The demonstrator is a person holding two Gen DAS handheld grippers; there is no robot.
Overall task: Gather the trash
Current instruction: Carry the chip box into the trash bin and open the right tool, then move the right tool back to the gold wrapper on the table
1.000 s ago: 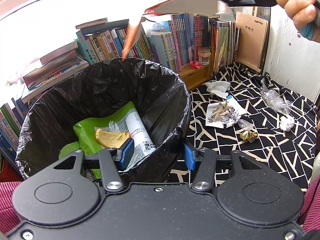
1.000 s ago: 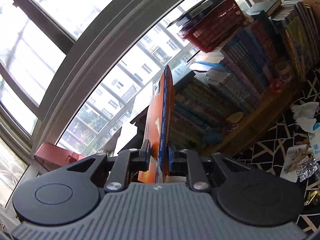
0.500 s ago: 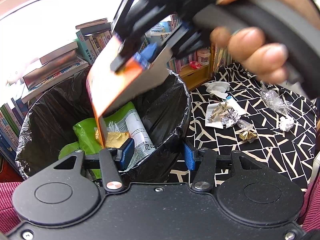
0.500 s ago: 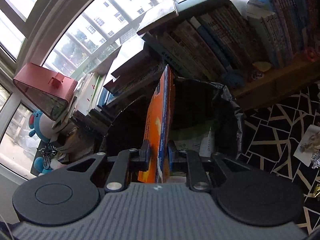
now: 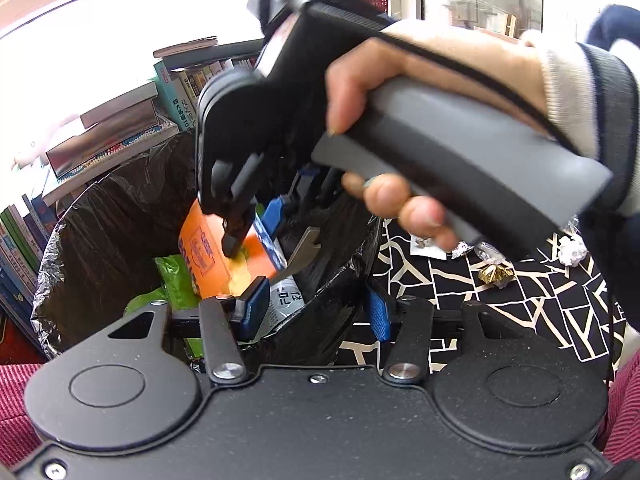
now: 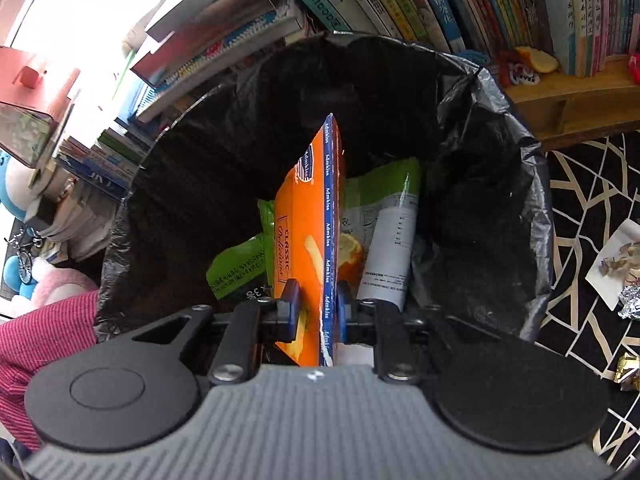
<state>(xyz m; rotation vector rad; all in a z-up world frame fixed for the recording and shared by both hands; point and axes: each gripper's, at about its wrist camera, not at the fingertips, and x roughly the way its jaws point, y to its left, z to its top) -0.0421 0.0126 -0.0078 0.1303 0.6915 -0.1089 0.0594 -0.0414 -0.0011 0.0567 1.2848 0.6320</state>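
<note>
Now orange box (image 6: pixel 308 240) over bin (image 6: pixel 520 152) mouth, pinched edge-on by right gripper (image 6: pixel 316 304), pads tight on both faces. Green bag (image 6: pixel 240 264) below at 7 o'clock. Left gripper (image 5: pixel 316 308) clamps bin rim at 6 o'clock, steadying. Best release: part jaws only once box well inside liner, clear of rim. Foil scraps (image 5: pixel 494 274) on cloth (image 5: pixel 540 300) at 3 o'clock, uncollected.

A home study corner: crammed bookshelves (image 6: pixel 500 4), plush toys (image 6: pixel 16 184), patterned cloth (image 5: pixel 520 300).
</note>
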